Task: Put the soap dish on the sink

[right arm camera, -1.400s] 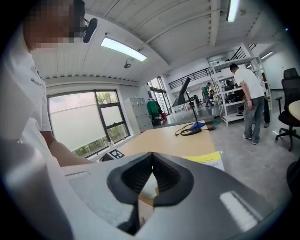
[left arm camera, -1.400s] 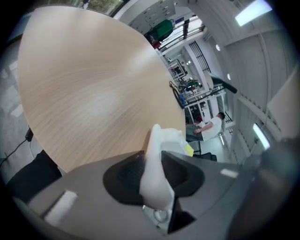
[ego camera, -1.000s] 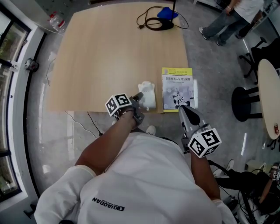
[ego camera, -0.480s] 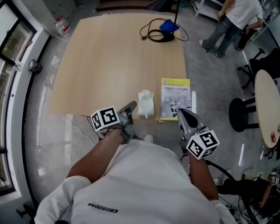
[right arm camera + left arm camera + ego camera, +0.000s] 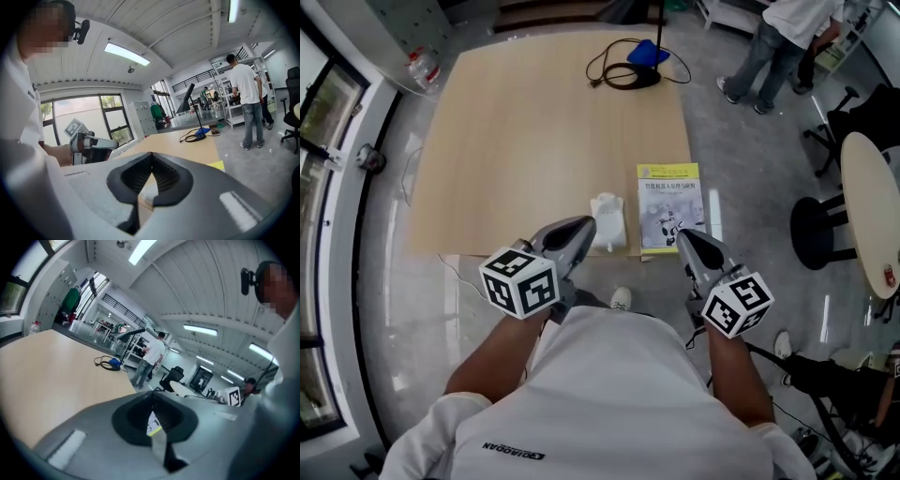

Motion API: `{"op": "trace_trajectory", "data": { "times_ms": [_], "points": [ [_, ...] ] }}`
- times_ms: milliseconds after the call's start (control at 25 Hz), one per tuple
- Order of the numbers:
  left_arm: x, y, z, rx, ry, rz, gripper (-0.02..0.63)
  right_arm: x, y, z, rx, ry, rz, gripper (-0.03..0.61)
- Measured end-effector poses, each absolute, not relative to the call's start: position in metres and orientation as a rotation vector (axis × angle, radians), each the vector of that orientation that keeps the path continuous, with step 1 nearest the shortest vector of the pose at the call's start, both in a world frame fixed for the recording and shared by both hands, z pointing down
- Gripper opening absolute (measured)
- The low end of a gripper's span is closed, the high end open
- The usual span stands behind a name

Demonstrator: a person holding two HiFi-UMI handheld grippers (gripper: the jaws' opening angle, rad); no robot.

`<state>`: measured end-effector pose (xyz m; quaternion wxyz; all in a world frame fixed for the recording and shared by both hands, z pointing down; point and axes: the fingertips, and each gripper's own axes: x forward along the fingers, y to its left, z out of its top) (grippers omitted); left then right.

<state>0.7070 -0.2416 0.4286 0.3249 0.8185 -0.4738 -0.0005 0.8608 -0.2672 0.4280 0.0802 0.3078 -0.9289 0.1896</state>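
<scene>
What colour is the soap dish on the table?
White soap dish, clearest in the head view.

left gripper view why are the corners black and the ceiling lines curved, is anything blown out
Left gripper view: wide-angle lens, hence the black corners and bent ceiling ribs; the ceiling light is blown out. Right gripper view: same rounding, bright windows. Head view: sharp, with sheen on the floor.
</scene>
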Motion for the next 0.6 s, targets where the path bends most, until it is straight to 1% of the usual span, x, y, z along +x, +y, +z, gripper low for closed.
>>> {"op": "trace_trajectory", "data": {
  "times_ms": [240,600],
  "points": [
    [0.712,-0.219,0.441,2.215,-1.186,0.155,0.006,0.841,-0.255,0.434,0.969,-2.746,0.641,0.001],
    [0.706,-0.203,0.437,2.248,-1.070,0.101,0.006,0.821,-0.218,0.424,1.007,-2.699,0.561,0.002]
  ]
}}
